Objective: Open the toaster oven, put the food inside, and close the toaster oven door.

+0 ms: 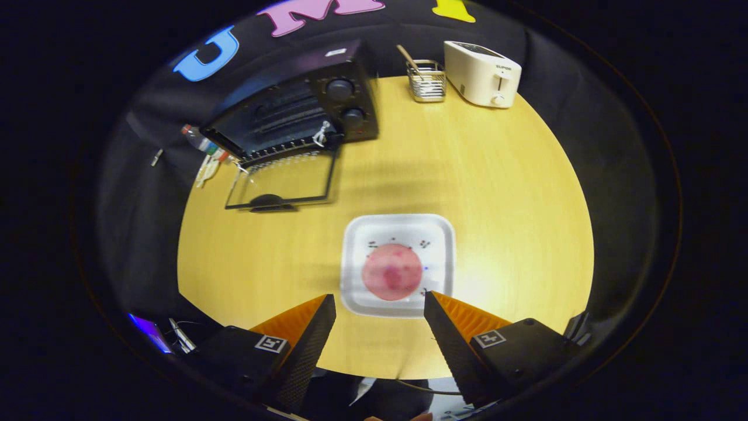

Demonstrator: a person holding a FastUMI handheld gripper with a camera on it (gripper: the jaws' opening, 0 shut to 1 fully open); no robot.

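Wooden tabletop [497,193] beneath the gripper [380,304], its fingers spread wide and gripping nothing. Just ahead of them, a round pink food piece [391,272] lies on a white square plate [356,245]. Beyond, to the left, the black toaster oven [304,99] stands with its glass door [286,181] folded down.

Tongs-mounted fisheye, high above table [497,193], facing down and forward
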